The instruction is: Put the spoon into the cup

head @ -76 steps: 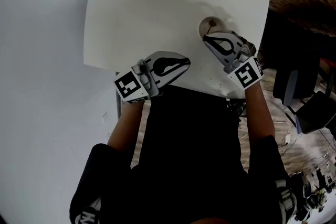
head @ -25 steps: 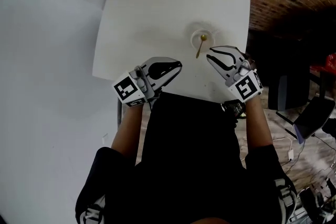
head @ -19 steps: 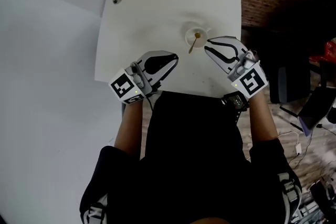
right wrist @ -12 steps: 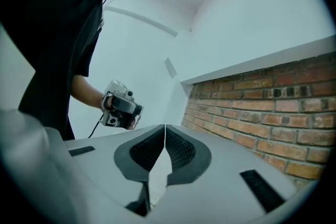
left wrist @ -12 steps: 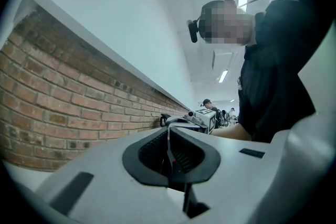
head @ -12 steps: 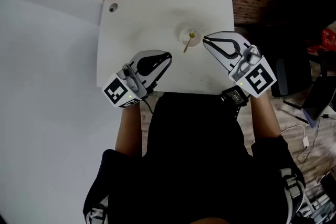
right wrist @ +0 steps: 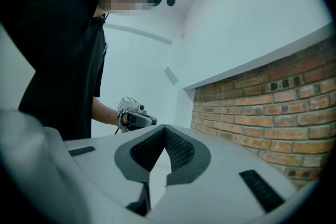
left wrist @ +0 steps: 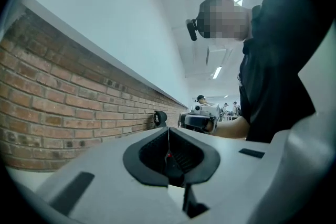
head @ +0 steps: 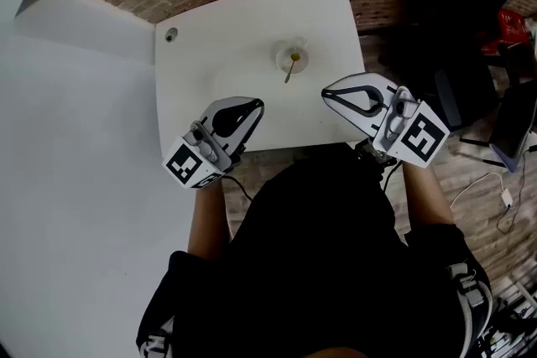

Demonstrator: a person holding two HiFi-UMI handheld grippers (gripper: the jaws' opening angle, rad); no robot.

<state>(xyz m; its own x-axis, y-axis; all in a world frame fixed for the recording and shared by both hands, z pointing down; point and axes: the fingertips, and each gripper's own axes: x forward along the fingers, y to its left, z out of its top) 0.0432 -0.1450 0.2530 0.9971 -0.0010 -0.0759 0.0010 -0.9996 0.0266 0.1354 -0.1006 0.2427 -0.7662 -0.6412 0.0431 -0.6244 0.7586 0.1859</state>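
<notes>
The spoon (head: 289, 69) stands in the cup (head: 292, 57) on the white table (head: 218, 46), its handle leaning over the rim toward me. My left gripper (head: 257, 103) sits left of the cup and my right gripper (head: 326, 95) right of it, both clear of it, each with jaws pressed together on nothing.

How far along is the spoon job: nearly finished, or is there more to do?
It looks done: the thin gold-coloured spoon stands in the small white cup on the white table, its handle leaning over the rim. Nothing is in hand: the left tool and right tool are both shut and empty, near the table's front edge. Nothing seems left.
</notes>
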